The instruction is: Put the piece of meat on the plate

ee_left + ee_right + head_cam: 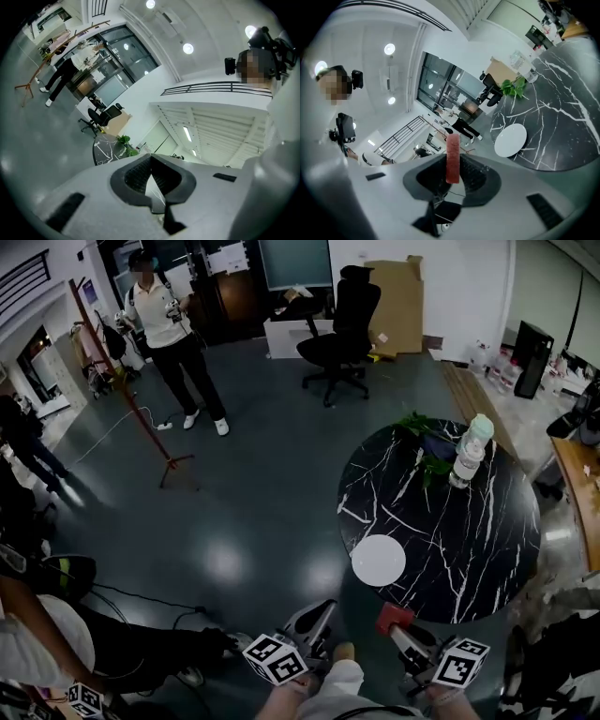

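My right hand-held gripper is clamped on the piece of meat, a red slab pinched flat between the two dark pads. It stands on edge and pokes out past the jaw tips. My left hand-held gripper is closed on itself: its ribbed pads meet at the tips and only a thin wedge of background shows lower down between them. In the head view both hand-held grippers sit side by side at the bottom of the picture, each with its marker cube towards me, the left one over the grey floor and the right one at the near rim of the table.

The meat is in the air, short of the plate and not touching it. The plate is white and round and lies on the black, white-veined table close to the near edge, just beyond the meat. At the far side of the table a clear bottle stands upright beside some green leaves.

Further off, a black office chair stands on the floor in front of a sheet of cardboard, and a person in a light shirt and dark trousers stands at the upper left
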The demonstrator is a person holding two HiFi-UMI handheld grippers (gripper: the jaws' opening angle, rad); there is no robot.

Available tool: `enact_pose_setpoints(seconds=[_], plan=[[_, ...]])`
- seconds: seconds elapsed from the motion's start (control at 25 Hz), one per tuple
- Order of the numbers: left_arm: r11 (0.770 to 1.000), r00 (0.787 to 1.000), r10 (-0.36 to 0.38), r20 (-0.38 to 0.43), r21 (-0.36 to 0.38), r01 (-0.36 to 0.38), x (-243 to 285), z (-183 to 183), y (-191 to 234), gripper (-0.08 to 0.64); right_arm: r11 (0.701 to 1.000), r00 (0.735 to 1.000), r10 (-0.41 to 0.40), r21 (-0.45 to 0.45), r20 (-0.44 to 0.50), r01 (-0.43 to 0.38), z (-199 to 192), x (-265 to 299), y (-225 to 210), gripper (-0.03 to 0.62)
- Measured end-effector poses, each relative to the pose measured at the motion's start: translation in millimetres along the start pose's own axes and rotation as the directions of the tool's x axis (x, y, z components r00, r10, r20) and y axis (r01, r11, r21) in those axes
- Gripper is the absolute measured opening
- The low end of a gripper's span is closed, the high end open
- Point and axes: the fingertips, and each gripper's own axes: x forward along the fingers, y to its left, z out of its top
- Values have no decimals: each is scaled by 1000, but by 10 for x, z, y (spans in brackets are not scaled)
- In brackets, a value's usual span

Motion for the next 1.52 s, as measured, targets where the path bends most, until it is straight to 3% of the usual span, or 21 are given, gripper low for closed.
enact_pose_setpoints(seconds=[0.36,0.76,0.96,1.2,1.52], plan=[[999,999,-14,-50,45,16,727,187,564,9,998,997,-69,-7,-19,69,452,575,-524,89],[993,992,99,-84,73,-93,1081,-180,1211,9,984,974,-157,56,-165,168,514,986,-1481,89],[986,986,153,-68,76,-147,1082,-328,1446,9,975,940,-194,47,-281,216,442,1103,-1859,89],[980,979,196,-55,52,-193,1033,-471,1618,9,976,911,-188,34,-367,215,341,1280,-1911,89],[979,979,199,-36,49,-197,1046,-478,1602,9,976,880,-188,17,-437,217,189,1508,-1882,89]])
